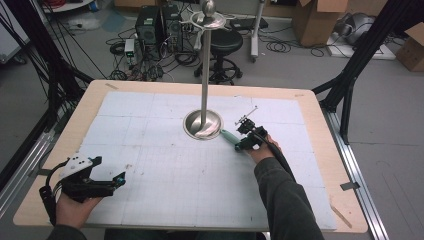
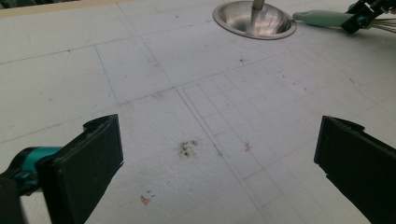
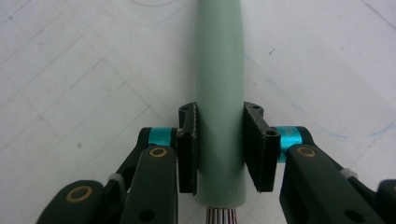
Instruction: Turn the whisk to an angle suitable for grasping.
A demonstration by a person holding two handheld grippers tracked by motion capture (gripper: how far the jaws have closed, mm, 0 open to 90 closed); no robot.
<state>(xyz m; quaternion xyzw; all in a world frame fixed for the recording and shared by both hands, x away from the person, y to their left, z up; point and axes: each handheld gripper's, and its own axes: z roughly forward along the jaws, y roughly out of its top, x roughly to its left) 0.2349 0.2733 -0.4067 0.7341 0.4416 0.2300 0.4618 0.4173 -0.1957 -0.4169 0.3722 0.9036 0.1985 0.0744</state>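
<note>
The left gripper (image 1: 119,180) hovers with jaws wide apart over the white foam mat (image 1: 165,165). Farther off, the right gripper (image 3: 219,149) clamps a smooth, pale-green cylindrical whisk handle (image 3: 219,93) with wires at its end, just beside the round steel stand base (image 1: 202,125).

Left tongs (image 2: 219,163) gape wide above the white mat (image 2: 154,70).

Whisk (image 1: 230,136): pale green handle (image 3: 219,93), wire end below; lying near flat, just beside the stand's steel base (image 1: 202,124).

High view overhead, far; tongs cameras close, low; steel stand base (image 1: 202,125) (image 2: 254,19) shared.
</note>
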